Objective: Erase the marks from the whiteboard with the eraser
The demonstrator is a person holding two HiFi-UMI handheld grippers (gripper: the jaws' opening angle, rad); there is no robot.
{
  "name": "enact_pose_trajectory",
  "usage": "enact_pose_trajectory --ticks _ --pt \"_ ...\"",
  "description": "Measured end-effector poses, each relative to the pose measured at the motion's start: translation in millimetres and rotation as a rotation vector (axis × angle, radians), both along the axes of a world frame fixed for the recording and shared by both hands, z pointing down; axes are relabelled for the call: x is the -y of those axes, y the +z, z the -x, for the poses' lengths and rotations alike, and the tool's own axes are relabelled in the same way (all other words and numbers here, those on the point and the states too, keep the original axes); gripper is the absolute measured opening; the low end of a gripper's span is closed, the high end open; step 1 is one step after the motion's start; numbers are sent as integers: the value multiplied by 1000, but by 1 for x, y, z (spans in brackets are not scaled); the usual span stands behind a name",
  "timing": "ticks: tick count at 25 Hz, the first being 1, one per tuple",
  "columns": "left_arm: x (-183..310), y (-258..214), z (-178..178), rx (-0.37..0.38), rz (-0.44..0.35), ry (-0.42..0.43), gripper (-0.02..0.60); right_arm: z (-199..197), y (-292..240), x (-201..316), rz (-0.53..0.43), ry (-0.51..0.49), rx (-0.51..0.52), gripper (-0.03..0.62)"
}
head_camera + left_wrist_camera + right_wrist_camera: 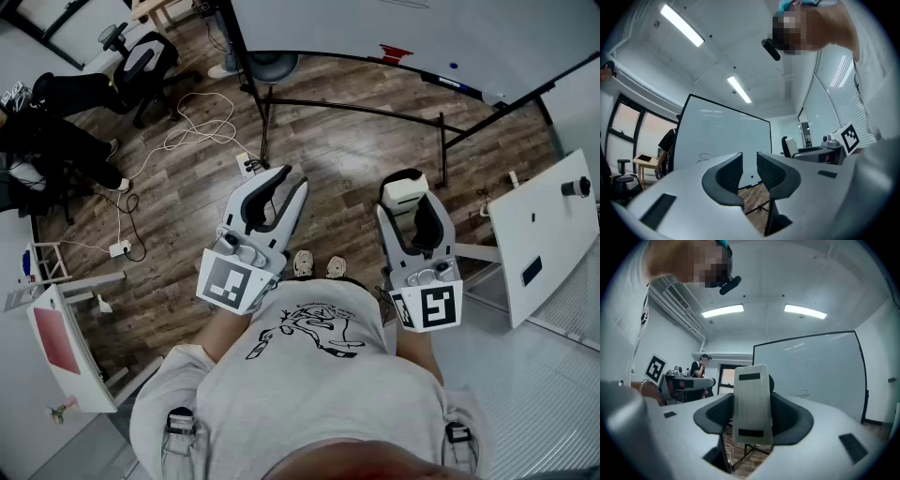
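the right gripper (751, 417) has its jaws closed on a pale grey whiteboard eraser (751, 401), one dark ribbed pad pressed against each long side. the eraser stands on end between them and sticks up well above the jaw tips, with a dark strip near its top and another near its bottom. in the head view the same eraser (405, 193) shows as a pale block at the front of the right gripper (411, 202).

the left gripper (750, 163) holds nothing. its two pads stand a little apart, and the narrow gap shows only floor and the board beyond. from the head view the left gripper (291, 180) is held beside the right one, both in front of the person's chest and pointing forward over a pair of shoes (319, 266).

the whiteboard (811, 366) stands ahead on a black frame (356, 109), well apart from both grippers. a thin scribble (799, 393) runs low on its surface, seen also from the left gripper view (707, 157). the eraser is not touching the board.

on the wooden floor (187, 216) lie white cables (202, 122) and a power strip (248, 166). an office chair (141, 56) and a seated person (56, 131) are at the far left, and a white panel (553, 234) is at the right.
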State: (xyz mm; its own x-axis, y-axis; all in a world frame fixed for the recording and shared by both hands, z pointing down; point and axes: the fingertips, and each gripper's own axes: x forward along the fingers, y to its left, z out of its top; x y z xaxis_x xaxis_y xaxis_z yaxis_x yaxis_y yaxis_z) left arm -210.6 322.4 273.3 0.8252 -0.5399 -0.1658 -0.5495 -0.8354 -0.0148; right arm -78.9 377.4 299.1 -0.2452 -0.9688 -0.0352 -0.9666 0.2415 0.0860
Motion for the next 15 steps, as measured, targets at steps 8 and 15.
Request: enact_pose_trajectory --ticks 8,15 --pt "10 7 11 16 43 27 104 16 -2 11 -11 4 3 258" --pt "30 10 0 14 48 49 104 4 2 28 11 32 -19 258"
